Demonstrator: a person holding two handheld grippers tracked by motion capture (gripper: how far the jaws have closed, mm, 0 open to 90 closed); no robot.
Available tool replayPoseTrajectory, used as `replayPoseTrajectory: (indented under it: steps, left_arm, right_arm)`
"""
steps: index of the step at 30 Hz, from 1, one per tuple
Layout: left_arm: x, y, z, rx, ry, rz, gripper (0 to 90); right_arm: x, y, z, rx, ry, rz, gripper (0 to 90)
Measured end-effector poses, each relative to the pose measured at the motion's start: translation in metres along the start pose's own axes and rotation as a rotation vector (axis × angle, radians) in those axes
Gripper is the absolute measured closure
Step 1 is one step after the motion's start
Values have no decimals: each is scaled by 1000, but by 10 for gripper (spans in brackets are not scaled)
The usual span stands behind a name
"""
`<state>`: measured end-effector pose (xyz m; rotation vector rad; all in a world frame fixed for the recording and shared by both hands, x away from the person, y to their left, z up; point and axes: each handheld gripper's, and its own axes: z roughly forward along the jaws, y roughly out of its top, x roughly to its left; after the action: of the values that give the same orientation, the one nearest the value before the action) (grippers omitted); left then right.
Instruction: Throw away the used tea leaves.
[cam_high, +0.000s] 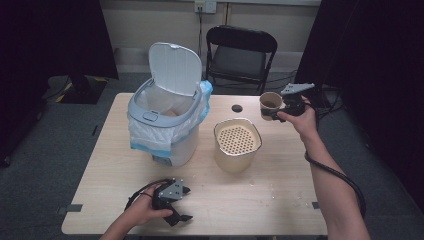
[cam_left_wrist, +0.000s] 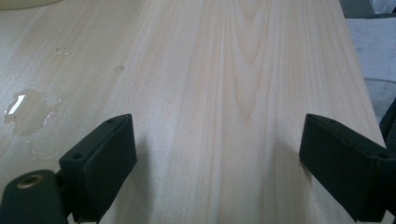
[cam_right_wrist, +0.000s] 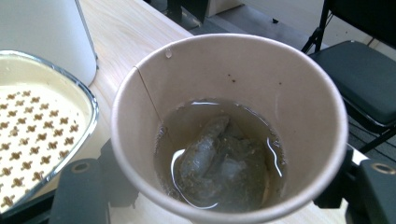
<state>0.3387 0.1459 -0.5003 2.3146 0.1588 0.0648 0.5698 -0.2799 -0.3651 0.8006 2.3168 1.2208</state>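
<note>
Right hand-held gripper clamped on paper cup, upright, mouth up, above pale wood table, left hand-held gripper spread apart, grey carpet, black chair beyond.

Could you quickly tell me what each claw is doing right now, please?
Left claw: open, jaws wide apart over the bare table, holding nothing.
Right claw: shut on the paper cup, which holds liquid.

Black folding chair behind light wood table, grey carpet floor, cream wall, dark curtains
</note>
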Motion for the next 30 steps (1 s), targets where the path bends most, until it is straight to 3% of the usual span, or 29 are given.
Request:
replayPoseTrajectory:
  steps: [13, 21, 26, 30]
  left_arm:
    - [0, 0, 0, -1, 0, 2, 103]
    - [0, 0, 1, 4, -5, 5, 92]
    - [0, 0, 1, 5, -5, 3, 89]
    - [0, 1, 0, 7, -5, 7, 89]
  right_arm:
    - [6, 17, 0, -17, -55, -86, 282]
    - [9, 24, -2, -36, -59, -119, 282]
    - [13, 29, -3, -57, -82, -170, 282]
    - [21, 33, -4, -65, -106, -244, 283]
